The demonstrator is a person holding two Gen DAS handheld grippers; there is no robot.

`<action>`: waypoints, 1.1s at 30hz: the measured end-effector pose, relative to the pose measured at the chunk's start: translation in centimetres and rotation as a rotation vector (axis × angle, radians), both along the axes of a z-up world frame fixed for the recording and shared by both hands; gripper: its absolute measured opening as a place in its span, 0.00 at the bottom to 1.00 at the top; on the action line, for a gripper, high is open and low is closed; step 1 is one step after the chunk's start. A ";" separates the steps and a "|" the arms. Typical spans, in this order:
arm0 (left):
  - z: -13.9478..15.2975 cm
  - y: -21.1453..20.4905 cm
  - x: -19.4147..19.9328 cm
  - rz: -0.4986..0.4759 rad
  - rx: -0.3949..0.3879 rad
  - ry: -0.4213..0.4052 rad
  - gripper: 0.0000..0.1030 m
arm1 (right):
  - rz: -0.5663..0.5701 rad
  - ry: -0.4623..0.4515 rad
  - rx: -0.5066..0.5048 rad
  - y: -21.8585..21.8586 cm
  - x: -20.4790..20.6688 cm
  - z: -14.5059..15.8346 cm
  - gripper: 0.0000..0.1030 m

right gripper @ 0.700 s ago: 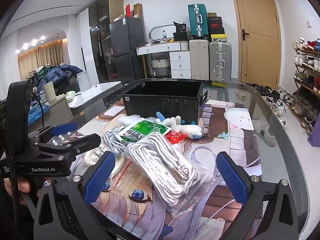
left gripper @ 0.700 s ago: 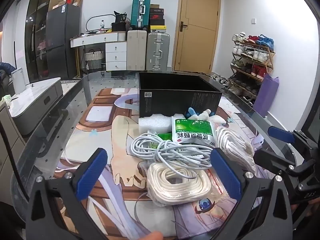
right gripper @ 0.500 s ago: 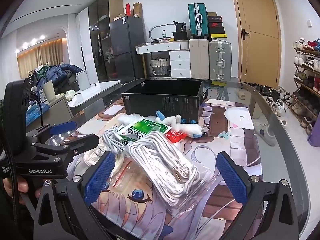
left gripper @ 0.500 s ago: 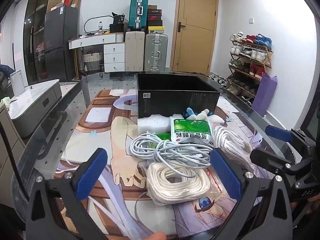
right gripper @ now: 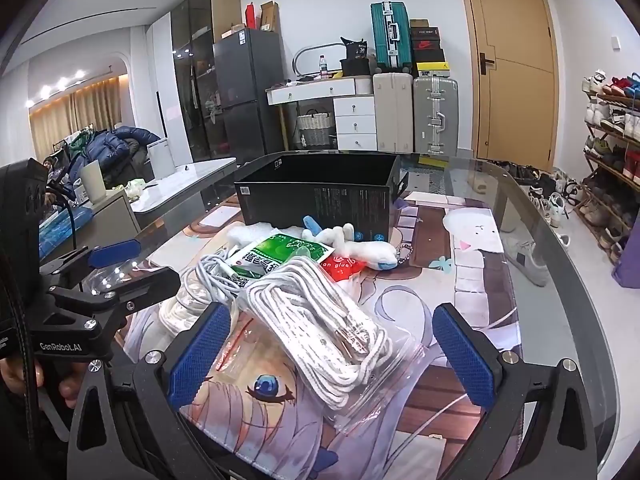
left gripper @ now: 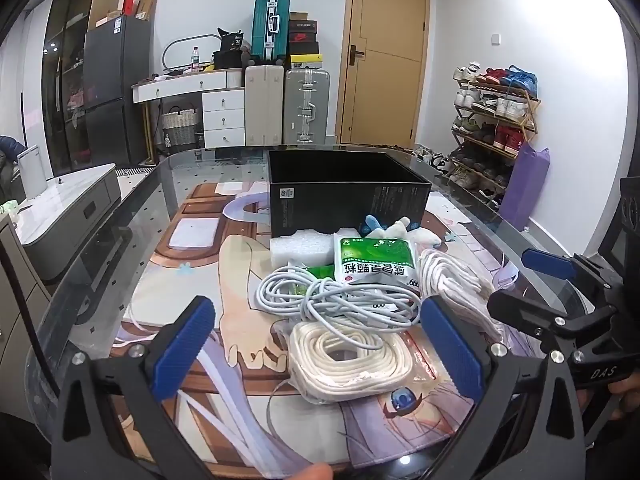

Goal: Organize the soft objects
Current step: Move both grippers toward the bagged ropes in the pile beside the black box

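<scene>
A pile of soft things lies on the printed mat in front of an open black box (left gripper: 348,196) (right gripper: 320,196). Nearest my left gripper (left gripper: 320,352) is a bagged coil of white rope (left gripper: 352,360), then a loose grey-white cable (left gripper: 336,296), a green sachet (left gripper: 374,260), a white foam block (left gripper: 300,246) and a white and blue plush toy (left gripper: 396,226) (right gripper: 360,246). My right gripper (right gripper: 332,356) is open over a bag of white cord (right gripper: 320,320). Both grippers are open and empty. A red sachet (right gripper: 344,268) lies under the cord.
The glass table's rounded edge (right gripper: 560,264) runs on the right, with shoes and a shoe rack (left gripper: 496,116) on the floor beyond. A grey side cabinet (left gripper: 68,208) stands at the left. Suitcases and drawers stand at the far wall.
Both grippers have hardly moved; the left view has shifted slightly. The objects lie as before.
</scene>
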State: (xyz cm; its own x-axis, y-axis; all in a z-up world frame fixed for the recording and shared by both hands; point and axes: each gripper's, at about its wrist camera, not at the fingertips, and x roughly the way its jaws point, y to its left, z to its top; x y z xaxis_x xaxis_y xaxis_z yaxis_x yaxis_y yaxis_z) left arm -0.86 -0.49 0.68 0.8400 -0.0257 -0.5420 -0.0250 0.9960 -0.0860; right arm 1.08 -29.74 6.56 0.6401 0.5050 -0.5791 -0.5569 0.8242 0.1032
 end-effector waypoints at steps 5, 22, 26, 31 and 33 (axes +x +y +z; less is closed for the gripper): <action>-0.1 -0.1 0.0 -0.001 -0.001 0.001 1.00 | 0.003 0.001 -0.019 0.3 0.1 -0.1 1.00; -0.1 0.9 0.0 -0.007 -0.013 0.005 1.00 | 0.017 0.016 -0.061 0.8 0.8 -0.1 1.00; -0.4 0.7 0.1 -0.021 -0.015 0.021 1.00 | 0.012 0.033 -0.068 0.7 1.1 -0.3 1.00; -1.0 0.2 0.2 -0.048 -0.008 0.042 1.00 | 0.011 0.050 -0.077 0.7 1.5 -0.7 1.00; -1.1 0.0 0.2 -0.052 -0.006 0.047 1.00 | 0.019 0.053 -0.075 0.7 1.6 -0.8 1.00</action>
State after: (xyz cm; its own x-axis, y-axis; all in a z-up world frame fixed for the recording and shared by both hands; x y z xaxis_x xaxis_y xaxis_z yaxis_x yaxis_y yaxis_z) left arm -0.63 -0.48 -0.38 0.8113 -0.0721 -0.5802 0.0228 0.9955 -0.0919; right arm 2.69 -29.07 5.80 0.5982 0.4711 -0.6482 -0.5681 0.8198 0.0715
